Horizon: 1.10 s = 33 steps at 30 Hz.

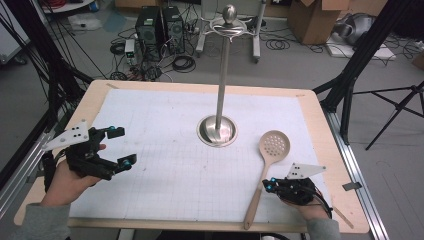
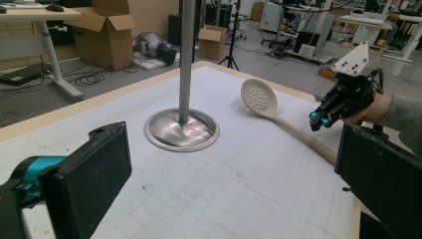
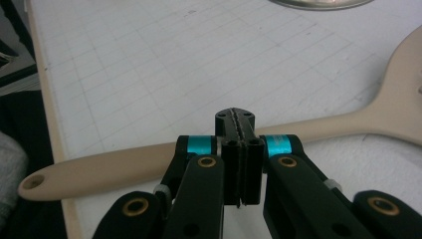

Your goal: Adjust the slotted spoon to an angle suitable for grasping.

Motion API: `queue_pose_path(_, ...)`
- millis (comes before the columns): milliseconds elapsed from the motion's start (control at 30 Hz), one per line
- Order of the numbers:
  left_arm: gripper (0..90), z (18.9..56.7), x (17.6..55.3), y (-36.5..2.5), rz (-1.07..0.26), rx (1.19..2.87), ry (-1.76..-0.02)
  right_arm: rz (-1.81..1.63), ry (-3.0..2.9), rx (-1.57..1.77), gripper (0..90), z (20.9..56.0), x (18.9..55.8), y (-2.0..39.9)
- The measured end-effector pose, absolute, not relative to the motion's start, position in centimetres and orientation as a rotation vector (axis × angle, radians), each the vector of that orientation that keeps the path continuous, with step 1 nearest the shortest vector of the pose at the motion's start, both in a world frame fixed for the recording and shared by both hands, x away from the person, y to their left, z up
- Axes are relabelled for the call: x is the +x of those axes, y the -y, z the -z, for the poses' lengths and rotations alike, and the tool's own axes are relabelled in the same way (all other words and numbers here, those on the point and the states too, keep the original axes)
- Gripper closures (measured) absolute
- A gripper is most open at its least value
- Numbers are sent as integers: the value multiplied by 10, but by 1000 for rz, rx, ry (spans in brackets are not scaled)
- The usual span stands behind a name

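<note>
A beige slotted spoon [image 1: 265, 167] lies flat on the white grid mat, bowl toward the far side, handle running to the table's near edge. My right gripper [image 1: 270, 185] sits low just right of the handle, jaws shut with nothing between them. In the right gripper view its tips [image 3: 235, 118] meet just short of the spoon handle [image 3: 343, 124]. My left gripper [image 1: 122, 146] rests at the mat's left side, jaws open wide and empty. The left gripper view looks between those jaws [image 2: 229, 149] across to the spoon [image 2: 278, 118] and the right gripper [image 2: 318, 119].
A metal stand [image 1: 221, 80] with a round base [image 1: 205, 131] rises from the mat's middle, with a hook ring and ball on top. The wooden table edge [image 1: 330, 150] frames the mat. Beyond the table are computers, cables, cardboard boxes and tripod legs.
</note>
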<state>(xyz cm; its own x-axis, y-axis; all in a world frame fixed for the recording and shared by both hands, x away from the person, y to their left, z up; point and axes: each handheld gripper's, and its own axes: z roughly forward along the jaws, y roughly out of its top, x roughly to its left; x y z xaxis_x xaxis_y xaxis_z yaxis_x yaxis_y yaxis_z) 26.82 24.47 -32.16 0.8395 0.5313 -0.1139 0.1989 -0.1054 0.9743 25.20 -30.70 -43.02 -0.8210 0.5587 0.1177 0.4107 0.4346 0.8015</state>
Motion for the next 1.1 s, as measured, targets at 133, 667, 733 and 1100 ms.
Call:
queue_pose_path(133,18,321,268,-246,-309,1674,-578,-1325,-2546,851,900,434,249,308)
queue_pose_path(667,17,322,265,-248,-315,1682,-583,-1314,-2621,813,900,440,257,296)
queue_pose_path(733,17,322,264,-249,-319,1682,-586,-1320,-2623,805,900,440,259,292)
queue_pose_path(1100,17,323,257,-258,-338,1683,-607,-1308,-2622,780,900,441,272,268)
